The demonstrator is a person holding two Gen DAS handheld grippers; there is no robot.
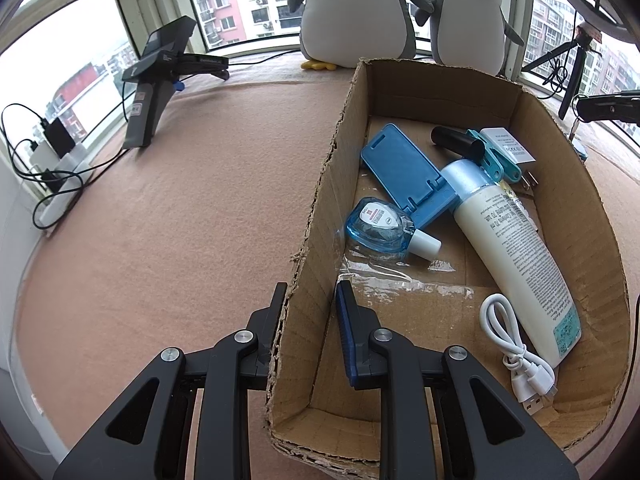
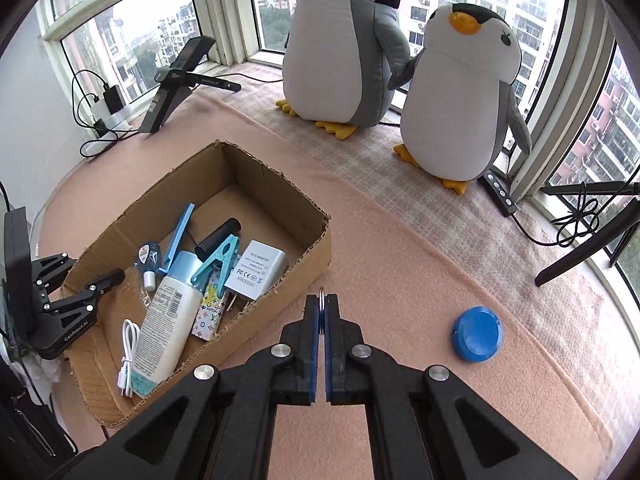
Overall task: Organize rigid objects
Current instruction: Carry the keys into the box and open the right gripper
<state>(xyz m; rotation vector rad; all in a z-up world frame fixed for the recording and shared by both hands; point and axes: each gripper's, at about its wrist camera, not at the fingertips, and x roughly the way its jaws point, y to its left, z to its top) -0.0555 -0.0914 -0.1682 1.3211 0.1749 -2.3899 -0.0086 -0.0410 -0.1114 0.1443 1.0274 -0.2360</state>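
Observation:
A cardboard box (image 1: 320, 208) lies on the pink blanket. My left gripper (image 1: 310, 294) is shut on its left wall, one finger outside and one inside. In the box lie a blue phone stand (image 1: 404, 172), a white lotion bottle (image 1: 508, 248), a small blue bottle (image 1: 380, 226), a white cable (image 1: 516, 352), a teal clip (image 1: 492, 160) and a white adapter (image 2: 256, 270). My right gripper (image 2: 321, 298) is shut on a thin metal key ring (image 2: 321, 290), raised over the blanket to the right of the box (image 2: 304, 216). A blue round disc (image 2: 478, 338) rests on the blanket at the right.
Two plush penguins (image 2: 340, 48) stand by the window behind the box. A black stand (image 2: 176, 80) and a power strip with cables (image 2: 108, 118) sit at the back left. Black tripod legs (image 2: 588, 252) reach in at the right. The blanket (image 1: 180, 220) lies bare left of the box.

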